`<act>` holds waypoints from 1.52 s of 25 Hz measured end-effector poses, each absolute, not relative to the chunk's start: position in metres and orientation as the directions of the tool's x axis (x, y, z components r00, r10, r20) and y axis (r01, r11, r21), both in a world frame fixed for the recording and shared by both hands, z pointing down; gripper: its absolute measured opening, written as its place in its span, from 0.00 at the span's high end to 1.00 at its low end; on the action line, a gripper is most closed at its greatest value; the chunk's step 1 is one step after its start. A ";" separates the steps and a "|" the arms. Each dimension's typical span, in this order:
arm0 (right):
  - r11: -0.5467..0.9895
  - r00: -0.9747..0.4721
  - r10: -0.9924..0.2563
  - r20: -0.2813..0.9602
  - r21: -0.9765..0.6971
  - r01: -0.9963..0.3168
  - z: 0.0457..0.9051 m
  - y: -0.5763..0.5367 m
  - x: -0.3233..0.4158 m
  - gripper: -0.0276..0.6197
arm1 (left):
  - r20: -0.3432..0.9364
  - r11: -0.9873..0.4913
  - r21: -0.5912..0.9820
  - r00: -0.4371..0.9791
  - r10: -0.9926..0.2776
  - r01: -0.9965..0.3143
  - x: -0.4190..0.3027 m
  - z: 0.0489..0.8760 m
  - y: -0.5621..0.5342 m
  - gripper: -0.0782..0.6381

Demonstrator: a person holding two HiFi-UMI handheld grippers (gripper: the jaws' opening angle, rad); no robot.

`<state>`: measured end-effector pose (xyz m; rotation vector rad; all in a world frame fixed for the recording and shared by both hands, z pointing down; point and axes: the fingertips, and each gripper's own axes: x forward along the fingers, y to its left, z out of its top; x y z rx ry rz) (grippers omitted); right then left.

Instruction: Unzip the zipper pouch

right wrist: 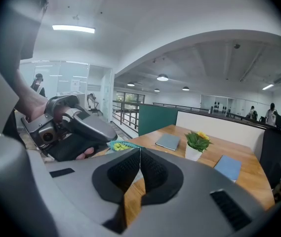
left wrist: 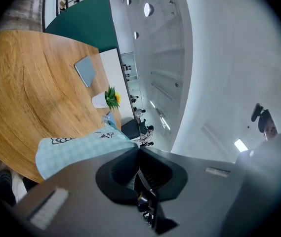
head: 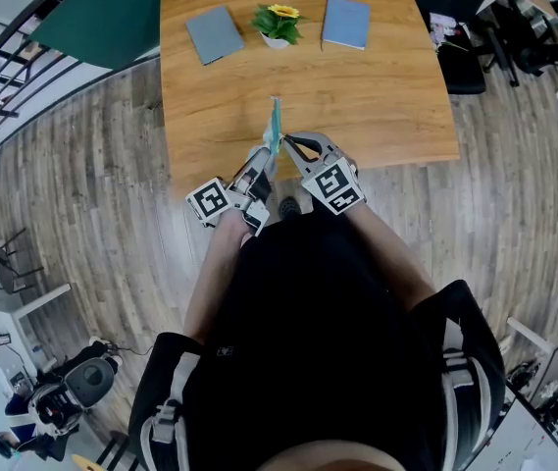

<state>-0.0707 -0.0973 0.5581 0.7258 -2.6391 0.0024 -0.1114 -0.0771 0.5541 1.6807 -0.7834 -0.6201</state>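
Looking down through the head view, I see the zipper pouch [head: 275, 124] at the centre of the frame, a pale teal checked thing held edge-on over the near part of the desk [head: 386, 96], with both tools meeting at its lower end. My left hand-held gripper [left wrist: 139, 154] is clenched: in the left gripper view its jaws are pressed together on the pouch fabric, which spreads out from them towards the left of the frame. My right hand-held gripper [right wrist: 140, 154] is clenched too, its pads closed on a thin edge of the pouch right at the tips; whether that is the zipper pull I cannot tell. In the right gripper view the pouch's end, with a yellow-green pattern, shows just left of the jaw tips, and the left tool sits beyond it at the left of the frame, gripped by a hand [right wrist: 31, 105]. Along the top of the head view a grey notebook [head: 214, 34], a potted plant [head: 277, 25] with a yellow flower and a blue notebook [head: 345, 23] stand in a row on the desk, well apart from the pouch
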 end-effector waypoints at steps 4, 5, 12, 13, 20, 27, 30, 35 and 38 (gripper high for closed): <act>0.863 -0.783 -0.493 0.380 0.098 -0.496 0.559 -0.099 -0.072 0.95 | -0.002 -0.154 0.971 0.640 -0.769 -0.183 -0.113 0.553 -0.078 0.89; 0.862 -0.782 -0.494 0.380 0.097 -0.498 0.558 -0.100 -0.073 0.95 | -0.003 -0.152 0.972 0.640 -0.769 -0.178 -0.113 0.553 -0.078 0.89; 0.856 -0.775 -0.503 0.382 0.097 -0.507 0.558 -0.104 -0.070 0.95 | -0.004 -0.158 0.971 0.644 -0.765 -0.181 -0.110 0.550 -0.082 0.89; 0.855 -0.773 -0.505 0.384 0.098 -0.510 0.559 -0.104 -0.070 0.95 | -0.006 -0.160 0.971 0.646 -0.763 -0.180 -0.109 0.550 -0.083 0.89; 0.848 -0.765 -0.514 0.388 0.097 -0.521 0.560 -0.110 -0.065 0.95 | 0.008 -0.178 0.960 0.654 -0.757 -0.217 -0.109 0.555 -0.085 0.89; 0.845 -0.761 -0.517 0.392 0.096 -0.525 0.564 -0.115 -0.063 0.95 | 0.004 -0.177 0.962 0.657 -0.753 -0.209 -0.106 0.553 -0.088 0.89; 0.844 -0.760 -0.519 0.391 0.095 -0.528 0.562 -0.118 -0.063 0.95 | 0.007 -0.168 0.965 0.657 -0.754 -0.202 -0.106 0.551 -0.089 0.89; 0.838 -0.754 -0.526 0.392 0.091 -0.538 0.563 -0.120 -0.059 0.95 | 0.014 -0.175 0.960 0.663 -0.749 -0.218 -0.104 0.551 -0.090 0.89; 0.837 -0.753 -0.528 0.392 0.092 -0.540 0.563 -0.122 -0.057 0.95 | 0.015 -0.185 0.956 0.667 -0.745 -0.227 -0.103 0.551 -0.092 0.89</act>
